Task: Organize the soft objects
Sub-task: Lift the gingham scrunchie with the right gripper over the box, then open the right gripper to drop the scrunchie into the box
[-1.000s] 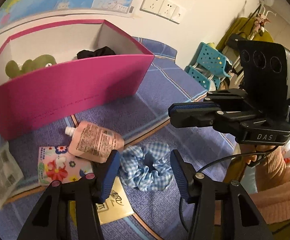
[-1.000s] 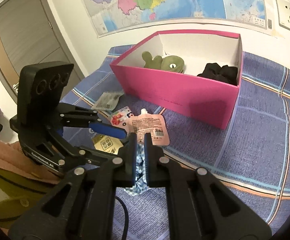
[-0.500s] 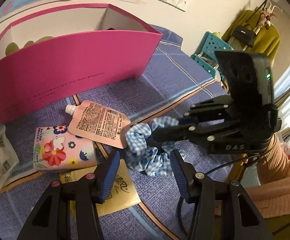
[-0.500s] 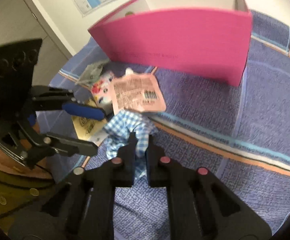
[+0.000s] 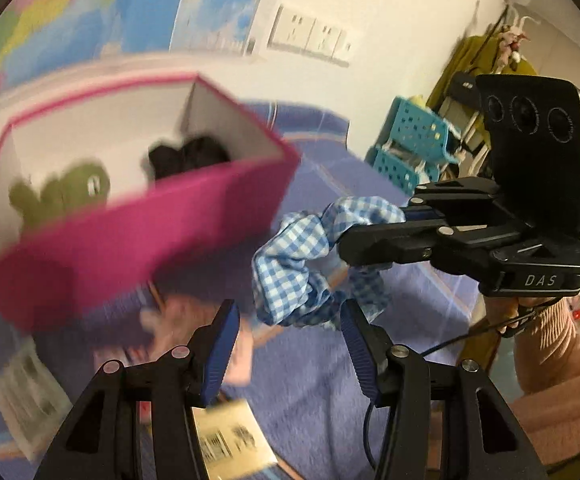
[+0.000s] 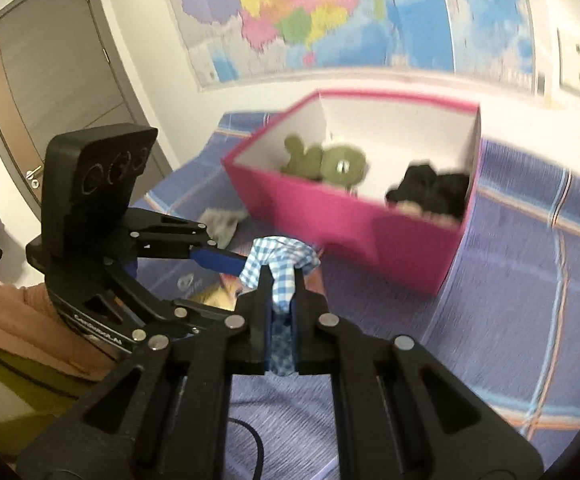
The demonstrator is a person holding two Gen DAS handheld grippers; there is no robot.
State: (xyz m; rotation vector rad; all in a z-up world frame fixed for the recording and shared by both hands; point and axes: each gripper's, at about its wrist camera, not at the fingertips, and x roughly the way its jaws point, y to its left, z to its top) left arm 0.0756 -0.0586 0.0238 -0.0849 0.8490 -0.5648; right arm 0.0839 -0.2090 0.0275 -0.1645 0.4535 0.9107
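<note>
Right gripper (image 6: 281,280) is clamped tight on the scrunchie (image 6: 277,256), and I have it lifted clear of the blue cloth (image 6: 510,280). In the right wrist view the gingham bunches over the fingertips at frame centre, with a strip pinched down between the two fingers. The box (image 6: 342,216) sits upper right of that, open top facing me, with a green plush (image 6: 326,160) on its left side and a black scrunchie (image 6: 430,192) on its right.

Left gripper (image 5: 287,330) hangs wide open with nothing in it. In the left wrist view the scrunchie (image 5: 302,260) dangles from the right gripper (image 5: 354,240) just above and between my left fingers (image 5: 219,350), not touching them as far as I can tell.

The job now, I reckon, is to carry it over the near pink wall high enough that the hanging loop doesn't snag the rim, then release above the bare patch between plush and black scrunchie. I'd keep the left one low and out of the path. The fabric is floppy, so I'd open fully and pause before pulling away.
</note>
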